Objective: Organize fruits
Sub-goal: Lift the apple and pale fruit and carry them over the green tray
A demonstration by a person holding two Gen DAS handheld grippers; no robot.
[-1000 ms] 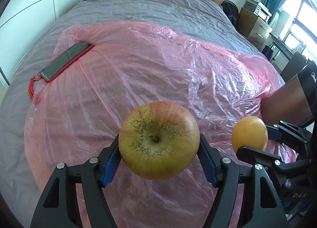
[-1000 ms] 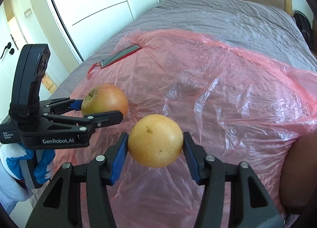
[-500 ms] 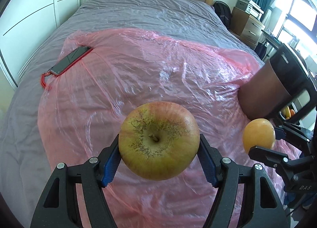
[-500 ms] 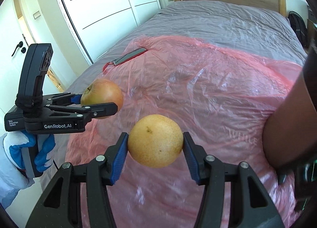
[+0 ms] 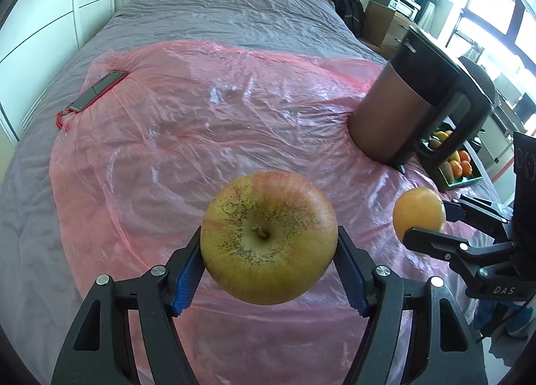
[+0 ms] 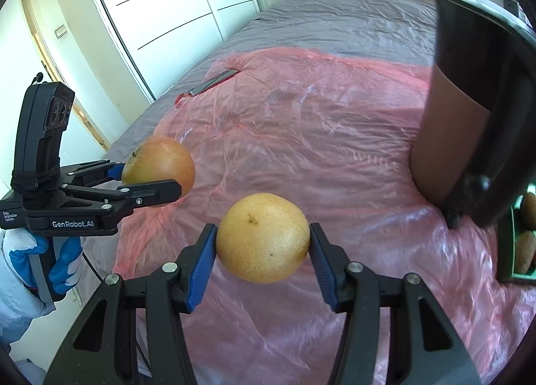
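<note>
The left gripper (image 5: pixel 269 261) is clamping an apple (image 5: pixel 269 237) between its blue pads, stem cavity facing the camera; the skin is showing yellow-green with brown russet flecks around the stem and a red blush along the top. At about 3 o'clock from it, the right gripper (image 5: pixel 423 222) is pinching a round, yellow-orange fruit (image 6: pixel 263 237) with finely speckled skin. Both are hanging above the pink plastic sheet (image 5: pixel 207 124) covering the bed. A brown-and-black jug (image 5: pixel 412 100) is standing at 1 o'clock, with a green fruit tray (image 5: pixel 460 181) just behind it.
</note>
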